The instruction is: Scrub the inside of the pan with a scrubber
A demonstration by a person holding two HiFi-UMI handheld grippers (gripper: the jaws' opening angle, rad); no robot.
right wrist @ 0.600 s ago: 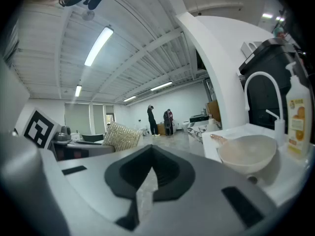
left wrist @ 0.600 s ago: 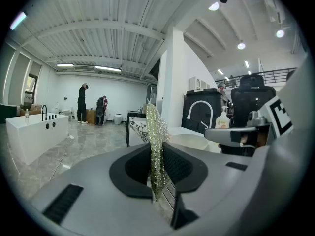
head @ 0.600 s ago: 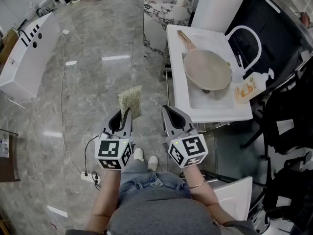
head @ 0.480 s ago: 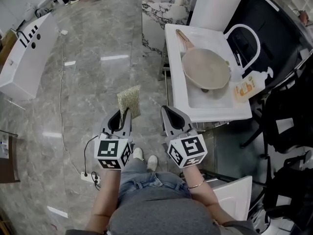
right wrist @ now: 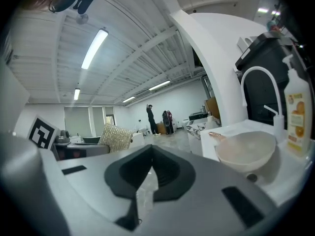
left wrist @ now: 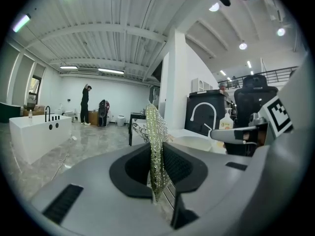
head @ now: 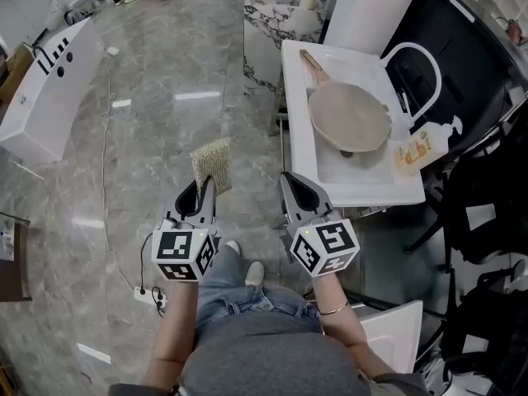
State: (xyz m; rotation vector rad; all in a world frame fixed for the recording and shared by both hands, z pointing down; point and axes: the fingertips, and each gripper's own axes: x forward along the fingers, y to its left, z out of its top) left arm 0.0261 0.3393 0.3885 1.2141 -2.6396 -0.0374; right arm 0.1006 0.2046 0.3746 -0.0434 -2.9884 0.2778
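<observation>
A beige pan [head: 348,116] with a wooden handle lies tilted in the white sink [head: 371,190] at the upper right; it also shows in the right gripper view as the pan [right wrist: 244,150]. My left gripper [head: 205,186] is shut on a glittery gold scrubber [head: 212,162], which sticks up beyond the jaws, seen edge-on as the scrubber [left wrist: 156,151] in the left gripper view. My right gripper [head: 291,185] is shut with nothing in it, just left of the sink's front corner. Both grippers hang over the floor, short of the pan.
A white arched faucet [head: 415,64] and an orange soap bottle [head: 417,148] stand beside the sink. A white bathtub [head: 49,89] sits far left. A cable and power strip [head: 148,295] lie on the marble floor. Black chairs [head: 483,205] stand at the right.
Both grippers have shifted slightly; the left one with the scrubber moved a little up and left. The right gripper edged toward the sink.
</observation>
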